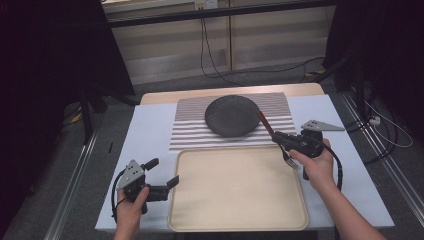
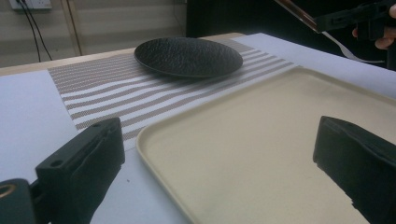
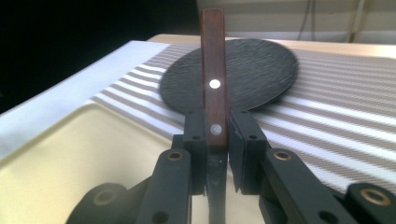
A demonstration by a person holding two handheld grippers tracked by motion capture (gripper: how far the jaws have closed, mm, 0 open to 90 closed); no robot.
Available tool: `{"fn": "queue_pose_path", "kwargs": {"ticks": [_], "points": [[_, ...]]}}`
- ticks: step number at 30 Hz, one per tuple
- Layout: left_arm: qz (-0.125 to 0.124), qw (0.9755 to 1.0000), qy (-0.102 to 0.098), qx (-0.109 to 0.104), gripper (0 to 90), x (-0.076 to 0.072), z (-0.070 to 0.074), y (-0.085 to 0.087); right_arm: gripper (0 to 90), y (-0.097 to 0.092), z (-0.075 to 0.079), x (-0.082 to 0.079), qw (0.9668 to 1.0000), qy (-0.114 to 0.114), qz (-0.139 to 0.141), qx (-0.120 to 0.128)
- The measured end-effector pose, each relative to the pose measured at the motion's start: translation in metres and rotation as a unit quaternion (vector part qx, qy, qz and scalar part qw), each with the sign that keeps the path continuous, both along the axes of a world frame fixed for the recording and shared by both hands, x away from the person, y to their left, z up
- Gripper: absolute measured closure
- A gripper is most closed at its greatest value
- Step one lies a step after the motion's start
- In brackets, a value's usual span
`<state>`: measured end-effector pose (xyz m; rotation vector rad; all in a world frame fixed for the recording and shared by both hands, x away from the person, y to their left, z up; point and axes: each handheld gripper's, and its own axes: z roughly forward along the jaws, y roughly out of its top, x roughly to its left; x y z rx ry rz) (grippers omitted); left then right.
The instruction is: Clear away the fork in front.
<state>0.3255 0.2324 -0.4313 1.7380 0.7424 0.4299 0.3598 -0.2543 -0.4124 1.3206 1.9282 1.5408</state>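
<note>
A fork [image 1: 277, 142] with a wooden handle is clamped between the right gripper's [image 1: 280, 139] jaws, handle pointing far toward the black plate [image 1: 232, 115], tines near, above the tray's [image 1: 235, 190] right far corner. The left gripper [image 1: 165, 175] rests near left, jaws wide and empty.

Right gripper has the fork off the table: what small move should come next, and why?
Probably carry the fork a little further toward the plate and lower it onto the striped mat beside it. The right gripper is shut on the wooden handle, which points at the plate, tines hanging over the tray edge. The left gripper waits open.
</note>
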Motion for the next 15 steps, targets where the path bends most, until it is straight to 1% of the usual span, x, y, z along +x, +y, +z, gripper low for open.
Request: {"fn": "queue_pose_path", "kwargs": {"ticks": [2, 3, 7, 8, 10, 11, 15], "points": [[-0.002, 1.0000, 0.001, -0.002, 2.2, -0.001, 0.001, -0.002, 78.5, 0.000, -0.001, -0.001, 1.0000, 0.000, 0.001, -0.002], [-0.003, 1.0000, 0.000, -0.001, 2.2, -0.001, 0.002, -0.003, 78.5, 0.001, -0.002, -0.005, 1.0000, -0.006, 0.002, -0.002], [-0.008, 1.0000, 0.000, 0.000, 2.2, -0.001, 0.006, -0.007, 78.5, 0.005, -0.002, -0.011, 0.9999, -0.011, 0.012, 0.000], [-0.008, 1.0000, 0.002, -0.004, 2.2, -0.001, 0.008, -0.010, 78.5, 0.006, -0.002, -0.013, 0.9998, -0.012, 0.014, -0.002], [-0.011, 0.9999, 0.003, -0.004, 2.2, -0.001, 0.008, -0.011, 78.5, 0.007, -0.002, -0.015, 0.9997, -0.014, 0.017, -0.005], [-0.012, 0.9999, 0.003, -0.005, 2.1, -0.001, 0.009, -0.013, 78.5, 0.010, -0.002, -0.018, 0.9996, -0.013, 0.024, -0.009], [-0.018, 0.9998, 0.007, -0.001, 2.1, 0.001, 0.011, -0.019, 78.5, 0.013, -0.003, -0.023, 0.9993, -0.015, 0.033, -0.007]]}}
